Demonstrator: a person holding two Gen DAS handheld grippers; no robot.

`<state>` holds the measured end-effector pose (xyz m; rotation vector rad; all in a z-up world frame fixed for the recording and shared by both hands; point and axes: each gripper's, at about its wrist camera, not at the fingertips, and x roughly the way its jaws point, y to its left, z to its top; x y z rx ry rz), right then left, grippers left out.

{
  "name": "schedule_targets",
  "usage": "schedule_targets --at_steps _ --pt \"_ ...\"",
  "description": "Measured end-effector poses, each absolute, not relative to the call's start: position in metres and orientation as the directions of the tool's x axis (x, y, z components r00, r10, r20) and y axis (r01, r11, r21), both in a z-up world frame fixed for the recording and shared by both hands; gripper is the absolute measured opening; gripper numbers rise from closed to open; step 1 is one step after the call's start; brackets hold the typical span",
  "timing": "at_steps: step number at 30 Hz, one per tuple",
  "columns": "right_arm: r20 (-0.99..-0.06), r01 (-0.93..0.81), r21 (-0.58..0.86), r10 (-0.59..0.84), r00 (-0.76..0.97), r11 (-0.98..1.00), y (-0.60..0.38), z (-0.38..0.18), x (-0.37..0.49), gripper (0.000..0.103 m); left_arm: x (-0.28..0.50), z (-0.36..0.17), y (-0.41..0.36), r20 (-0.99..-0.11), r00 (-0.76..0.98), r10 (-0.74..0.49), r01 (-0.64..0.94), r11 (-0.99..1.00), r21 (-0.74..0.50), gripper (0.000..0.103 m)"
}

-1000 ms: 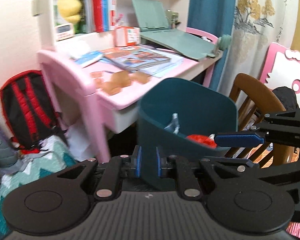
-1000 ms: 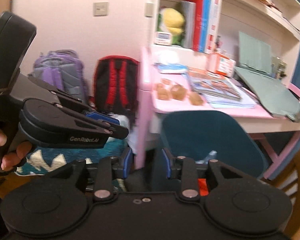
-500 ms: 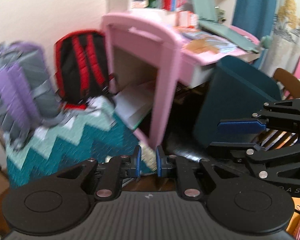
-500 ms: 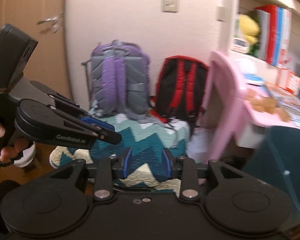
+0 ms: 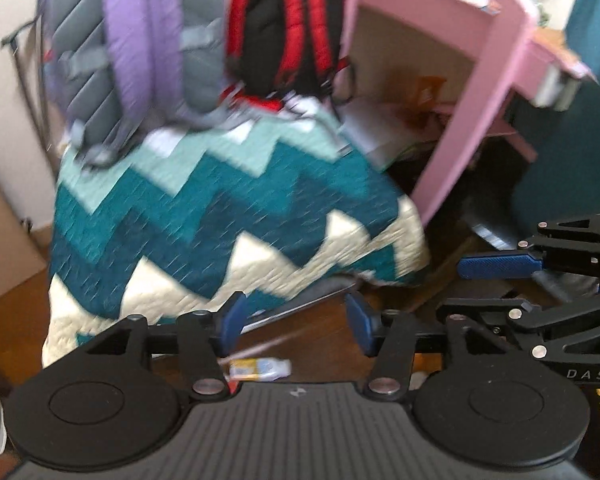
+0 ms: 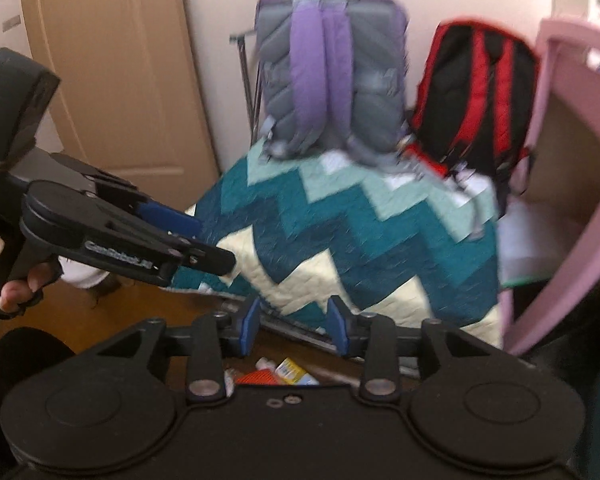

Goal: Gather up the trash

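Observation:
Small trash lies on the wooden floor just below both grippers: a yellow and white wrapper (image 5: pixel 260 369) in the left wrist view, and a yellow wrapper (image 6: pixel 294 372) with a red scrap (image 6: pixel 256 378) in the right wrist view. My left gripper (image 5: pixel 296 322) is open and empty above the wrapper. My right gripper (image 6: pixel 294 322) is open and empty too. The right gripper's fingers (image 5: pixel 500 266) show at the right of the left view. A teal bin (image 5: pixel 572 160) stands at the right edge.
A folded teal, mint and cream zigzag quilt (image 5: pixel 220 216) lies ahead on the floor. A purple-grey backpack (image 6: pixel 328 76) and a red-black backpack (image 6: pixel 472 92) lean on the wall behind it. A pink desk leg (image 5: pixel 460 120) stands to the right. A wooden door (image 6: pixel 112 68) is at the left.
Both grippers swung left and down from the desk and teal bin towards the floor by the quilt. Both jaws opened wider. Floor trash came into view.

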<state>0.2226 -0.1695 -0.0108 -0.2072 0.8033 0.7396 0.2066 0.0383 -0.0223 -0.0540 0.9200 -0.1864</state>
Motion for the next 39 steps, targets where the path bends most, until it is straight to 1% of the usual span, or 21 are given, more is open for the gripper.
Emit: schedule_targets --at_steps 2,3,7,8,9,13,22,28,32,35,39 --pt "-0.734 -0.678 0.126 0.528 0.427 0.724 -0.157 -0.034 0.23 0.041 0.208 -0.043 0.055 -0.798 0.581 -0.162 0.118 0.986 -0.115 0.062" --pt "-0.742 -0.68 0.138 0.53 0.411 0.72 -0.15 -0.046 0.233 0.041 0.208 -0.054 0.064 -0.803 0.577 -0.15 0.106 0.988 -0.108 0.069" --pt "-0.788 -0.677 0.185 0.519 0.331 0.713 -0.126 -0.093 0.249 0.043 0.217 -0.099 0.098 -0.824 0.553 -0.122 0.061 0.992 -0.106 0.077" --pt "-0.802 -0.673 0.195 0.511 0.309 0.713 -0.119 -0.106 0.252 0.043 0.22 -0.111 0.107 -0.829 0.545 -0.121 0.049 0.992 -0.113 0.082" --pt "-0.813 -0.67 0.208 0.507 0.287 0.712 -0.113 -0.12 0.255 0.043 0.222 -0.122 0.116 -0.833 0.54 -0.121 0.036 0.992 -0.122 0.083" --pt "-0.854 -0.674 0.244 0.484 0.192 0.698 -0.09 -0.172 0.264 0.043 0.235 -0.172 0.153 -0.856 0.503 -0.119 -0.03 0.987 -0.155 0.083" --pt "-0.903 -0.702 0.277 0.427 0.042 0.655 -0.047 -0.283 0.28 0.044 0.247 -0.308 0.213 -0.943 0.319 -0.093 -0.115 0.984 -0.136 0.083" --pt "-0.929 -0.724 0.274 0.369 -0.029 0.633 -0.022 -0.35 0.293 0.044 0.249 -0.397 0.237 -0.974 0.205 -0.096 -0.201 0.97 -0.138 0.083" --pt "-0.939 -0.759 0.27 0.338 -0.07 0.593 -0.003 -0.39 0.299 0.044 0.251 -0.438 0.242 -0.98 0.166 -0.11 -0.225 0.963 -0.146 0.083" --pt "-0.952 -0.799 0.228 0.301 -0.062 0.556 0.012 -0.417 0.302 0.044 0.252 -0.465 0.242 -0.983 0.14 -0.12 -0.232 0.961 -0.151 0.083" --pt "-0.961 -0.802 0.208 0.27 -0.061 0.559 0.022 -0.449 0.312 0.044 0.257 -0.497 0.243 -0.986 0.101 -0.134 -0.252 0.955 -0.156 0.083"
